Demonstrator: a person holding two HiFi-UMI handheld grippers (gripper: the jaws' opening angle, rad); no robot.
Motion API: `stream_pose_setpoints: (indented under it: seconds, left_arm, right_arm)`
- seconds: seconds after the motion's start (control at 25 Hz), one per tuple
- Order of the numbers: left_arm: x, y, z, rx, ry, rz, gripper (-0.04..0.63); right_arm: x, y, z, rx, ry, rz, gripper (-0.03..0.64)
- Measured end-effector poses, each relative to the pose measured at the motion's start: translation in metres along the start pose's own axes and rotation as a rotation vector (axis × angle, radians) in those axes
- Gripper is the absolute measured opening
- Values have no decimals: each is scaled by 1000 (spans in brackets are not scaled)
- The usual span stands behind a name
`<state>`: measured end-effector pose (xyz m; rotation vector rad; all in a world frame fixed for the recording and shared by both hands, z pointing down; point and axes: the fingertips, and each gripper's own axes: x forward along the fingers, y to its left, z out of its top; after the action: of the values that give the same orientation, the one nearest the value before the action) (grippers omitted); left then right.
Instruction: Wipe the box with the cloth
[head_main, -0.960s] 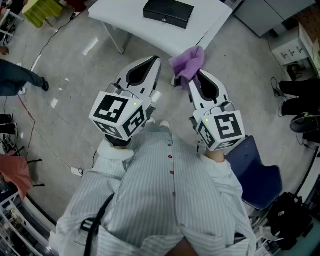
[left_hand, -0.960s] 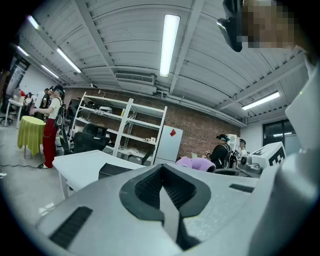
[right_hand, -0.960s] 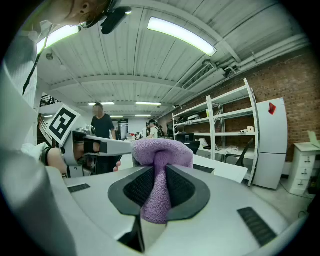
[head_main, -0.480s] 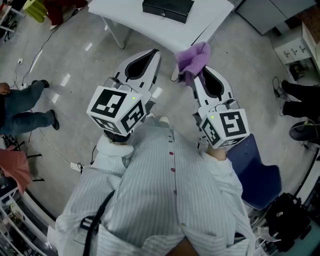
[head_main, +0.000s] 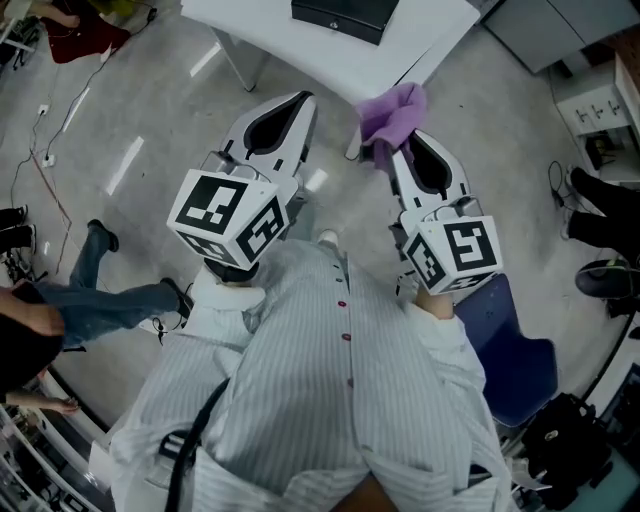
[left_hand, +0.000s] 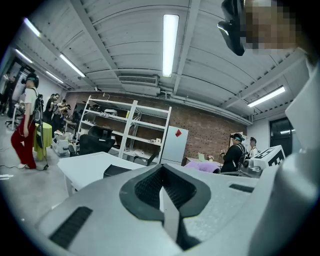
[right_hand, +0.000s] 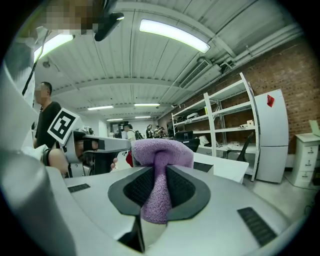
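A flat black box (head_main: 345, 14) lies on the white table (head_main: 400, 52) at the top of the head view; its dark edge (left_hand: 116, 170) also shows in the left gripper view. My right gripper (head_main: 398, 150) is shut on a purple cloth (head_main: 392, 115), which bunches above the jaws (right_hand: 161, 176). It hangs in the air short of the table's near corner. My left gripper (head_main: 298, 105) is shut with nothing between its jaws, also in front of the table.
A blue chair (head_main: 510, 350) stands at my right. White shelving (left_hand: 127, 130) and a white cabinet (left_hand: 175, 146) line the brick wall behind the table. People stand around the room, one with legs (head_main: 110, 295) at my left. Cables (head_main: 40, 165) run over the floor.
Both grippers have come a little closer to the table, the cloth still held. The box has slid toward the view's top edge. A person at the left has walked nearer.
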<state>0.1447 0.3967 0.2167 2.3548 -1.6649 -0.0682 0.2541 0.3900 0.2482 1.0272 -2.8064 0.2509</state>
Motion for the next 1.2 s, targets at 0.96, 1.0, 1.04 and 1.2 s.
stream_pose_setpoints:
  seconds: [0.96,1.0,1.04,1.2]
  left_arm:
    - [156,232,58,-11,53,-89,6]
    - [161,241,59,-11,56,-94,6]
    - [166,249,61,-10,59,-98,6]
    - [179,275,65,-3,78,-127,6]
  right_arm:
    - [256,-72,45,6,57,-135,72]
    - [264,-75,46,5,59,-144,72]
    - [272,-77,47,6,61,-153,72]
    - [296,-81,49,9,71,-192,72]
